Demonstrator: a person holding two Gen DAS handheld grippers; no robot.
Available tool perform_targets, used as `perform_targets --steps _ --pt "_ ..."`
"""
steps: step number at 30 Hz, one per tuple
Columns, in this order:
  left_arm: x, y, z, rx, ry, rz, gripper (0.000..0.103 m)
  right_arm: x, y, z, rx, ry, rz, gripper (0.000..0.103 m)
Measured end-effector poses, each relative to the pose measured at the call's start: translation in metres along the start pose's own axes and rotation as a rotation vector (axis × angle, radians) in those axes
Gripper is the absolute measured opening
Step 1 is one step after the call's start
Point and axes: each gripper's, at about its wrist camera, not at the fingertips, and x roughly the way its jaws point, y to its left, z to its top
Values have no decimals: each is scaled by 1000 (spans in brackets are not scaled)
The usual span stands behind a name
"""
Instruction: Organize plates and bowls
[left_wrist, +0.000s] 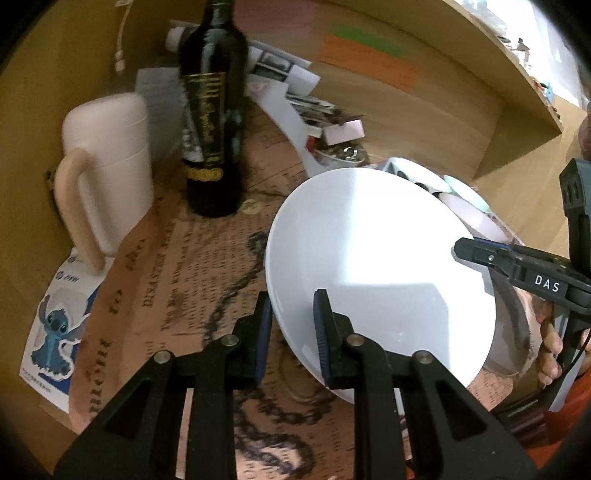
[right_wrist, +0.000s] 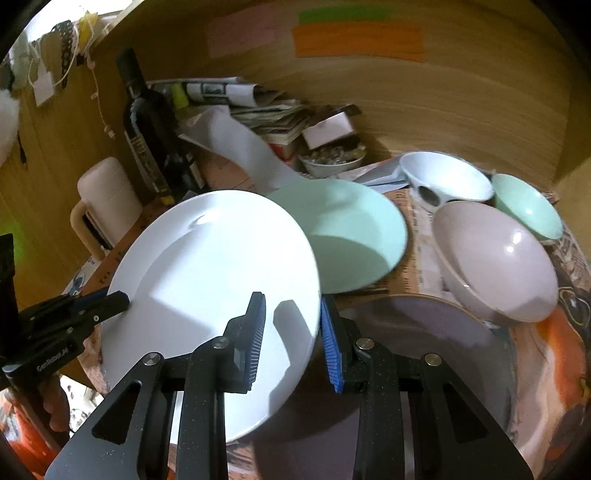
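A white plate (left_wrist: 373, 258) (right_wrist: 207, 291) hangs tilted in the air between both grippers. My left gripper (left_wrist: 291, 336) straddles its near rim, one finger on each face. My right gripper (right_wrist: 293, 336) straddles the opposite rim and shows in the left wrist view (left_wrist: 476, 254). Neither pair of pads clearly presses the plate. A mint plate (right_wrist: 354, 232) lies behind it, a pink-grey plate (right_wrist: 424, 332) below. A pink-grey bowl (right_wrist: 495, 258), a white bowl (right_wrist: 447, 177) and a mint bowl (right_wrist: 528, 206) stand at the right.
A dark wine bottle (left_wrist: 212, 110) and a cream jug (left_wrist: 107, 177) stand at the left on a printed table cloth (left_wrist: 184, 280). Papers and a small dish of clutter (right_wrist: 332, 158) lie at the back. Wooden walls (right_wrist: 443, 103) enclose the space.
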Motion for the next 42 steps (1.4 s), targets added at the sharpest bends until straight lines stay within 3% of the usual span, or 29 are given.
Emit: perform_targets --steps 17,42 --pt "11 -63 6 70 -5 -61 21 -29 -58 -24 97 1 -32 27" --pt "39 -127 -8 176 78 -99 21 -49 -109 -71 212 43 -69 27"
